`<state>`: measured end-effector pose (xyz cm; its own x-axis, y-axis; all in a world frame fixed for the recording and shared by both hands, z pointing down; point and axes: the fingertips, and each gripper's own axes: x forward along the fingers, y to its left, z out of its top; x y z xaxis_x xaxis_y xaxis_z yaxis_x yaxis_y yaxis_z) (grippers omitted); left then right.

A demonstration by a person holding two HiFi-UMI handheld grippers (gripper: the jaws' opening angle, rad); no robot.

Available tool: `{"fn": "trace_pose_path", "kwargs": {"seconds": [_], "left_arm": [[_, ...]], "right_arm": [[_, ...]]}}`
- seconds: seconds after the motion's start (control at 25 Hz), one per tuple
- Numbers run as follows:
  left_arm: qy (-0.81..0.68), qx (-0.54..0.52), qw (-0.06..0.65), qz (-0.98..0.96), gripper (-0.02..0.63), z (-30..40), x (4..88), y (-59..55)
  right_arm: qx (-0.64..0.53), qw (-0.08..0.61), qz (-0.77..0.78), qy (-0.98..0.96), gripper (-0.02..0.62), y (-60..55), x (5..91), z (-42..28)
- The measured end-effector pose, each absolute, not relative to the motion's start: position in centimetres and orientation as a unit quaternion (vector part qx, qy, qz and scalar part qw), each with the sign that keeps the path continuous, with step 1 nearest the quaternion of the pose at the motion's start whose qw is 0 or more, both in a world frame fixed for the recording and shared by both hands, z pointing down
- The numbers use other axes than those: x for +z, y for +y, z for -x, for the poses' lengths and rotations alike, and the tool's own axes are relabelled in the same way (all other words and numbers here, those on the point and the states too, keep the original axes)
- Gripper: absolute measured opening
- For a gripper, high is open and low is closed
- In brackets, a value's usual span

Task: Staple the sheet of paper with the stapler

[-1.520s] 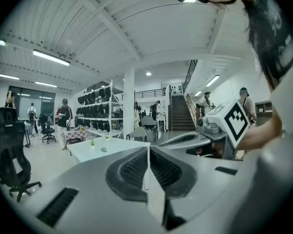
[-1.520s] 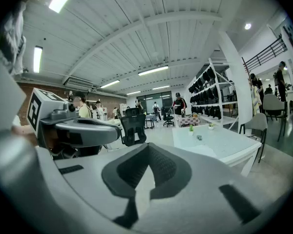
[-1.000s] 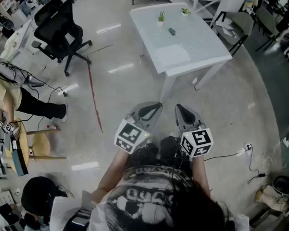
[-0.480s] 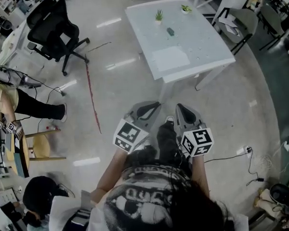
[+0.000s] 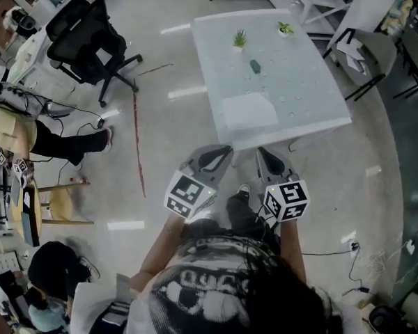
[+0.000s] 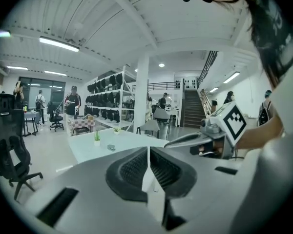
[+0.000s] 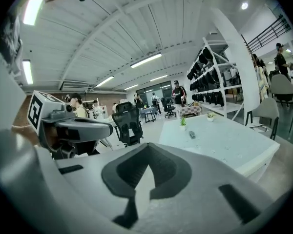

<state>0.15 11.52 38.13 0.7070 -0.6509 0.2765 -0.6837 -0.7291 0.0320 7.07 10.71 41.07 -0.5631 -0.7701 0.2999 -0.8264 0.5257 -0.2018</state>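
A white sheet of paper (image 5: 249,111) lies on the near part of the white table (image 5: 313,96). A small dark stapler (image 5: 255,66) sits farther back, also visible as the stapler (image 6: 111,147) and the stapler (image 7: 192,135). Both grippers are held side by side in the air just short of the table's near edge. My left gripper (image 5: 226,149) is shut with nothing in it, its jaws meeting in the left gripper view (image 6: 148,149). My right gripper (image 5: 261,154) is also shut and empty, its jaws closed in the right gripper view (image 7: 147,147).
Two small potted plants (image 5: 239,40) (image 5: 285,28) stand at the table's far side. A black office chair (image 5: 90,44) is at the far left and a grey chair (image 5: 366,51) to the table's right. A seated person (image 5: 28,134) and a wooden stool (image 5: 56,207) are at left.
The table now sits closer to both grippers in the head view than a second ago. Both grippers have moved forward together toward it and stayed shut.
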Motion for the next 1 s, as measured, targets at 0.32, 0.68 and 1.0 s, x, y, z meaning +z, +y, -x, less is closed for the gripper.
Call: {"fn": "trace_pose_path", "kwargs": {"seconds": [0.32,0.68,1.0], "left_arm": [[-0.387,0.136,0.067,-0.909,0.014,-4.0,38.4,6.7],[-0.399,0.157,0.082,-0.899,0.014,-5.6,39.4,5.8],[-0.394,0.168,0.090,-0.899,0.014,-5.7,40.4,4.2]], "right_arm": [[0.170,0.091,-0.430,-0.882,-0.006,5.3,42.5,-10.7],[0.201,0.095,-0.416,-0.881,-0.006,3.2,45.1,-12.2],[0.207,0.109,-0.427,-0.874,-0.006,1.3,47.0,-12.9]]}}
